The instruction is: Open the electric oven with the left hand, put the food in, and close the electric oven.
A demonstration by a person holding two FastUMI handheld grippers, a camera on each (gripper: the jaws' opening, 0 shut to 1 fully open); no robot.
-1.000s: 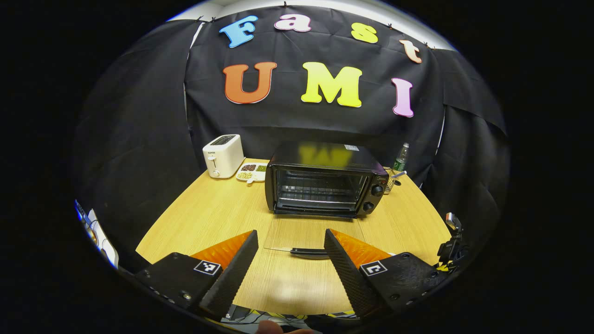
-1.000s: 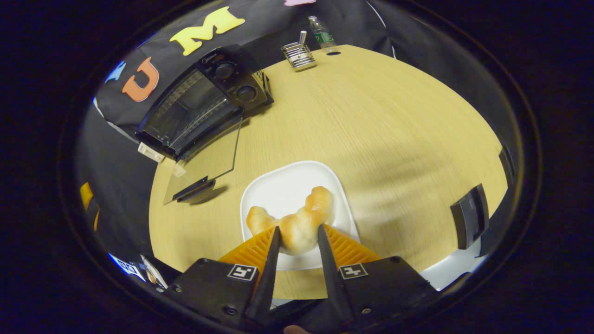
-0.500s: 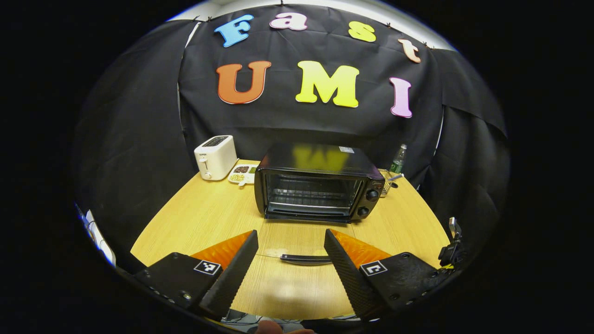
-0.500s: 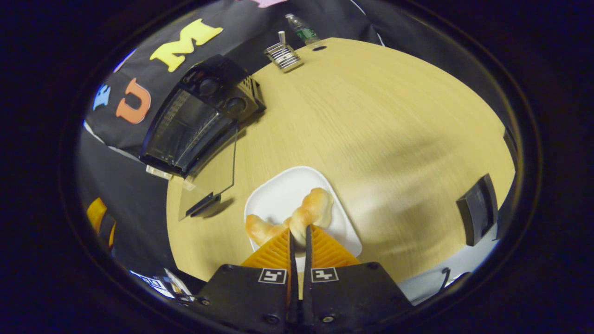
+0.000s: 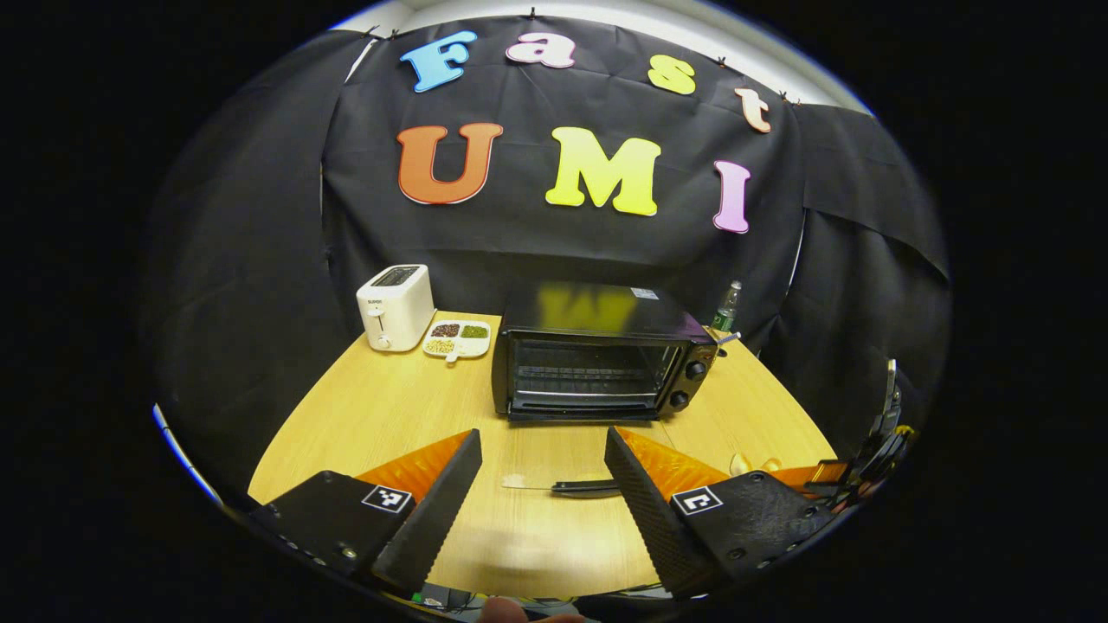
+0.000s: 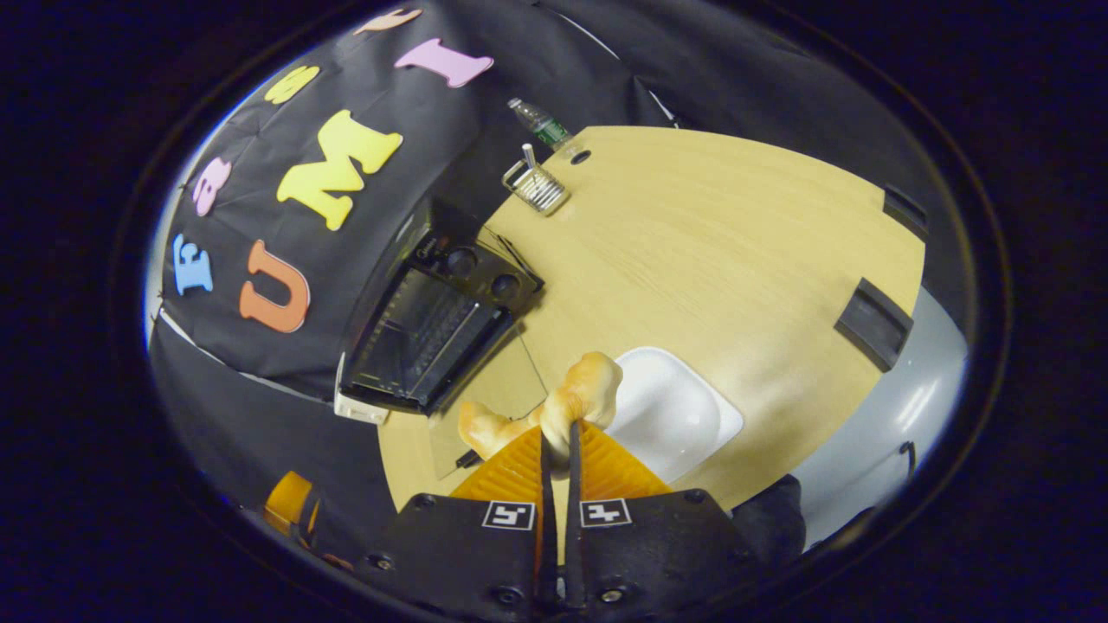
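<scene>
Bread roll [image 6: 554, 407], likely soft, light and crushable, pinched at its narrow middle by the right gripper [image 6: 558, 441] above the white plate [image 6: 684, 415], near the open electric oven [image 6: 433, 333]; left gripper [image 5: 541, 484] spread, empty.

small brand mark on toaster [image 5: 395, 305], too blurred to read
</scene>
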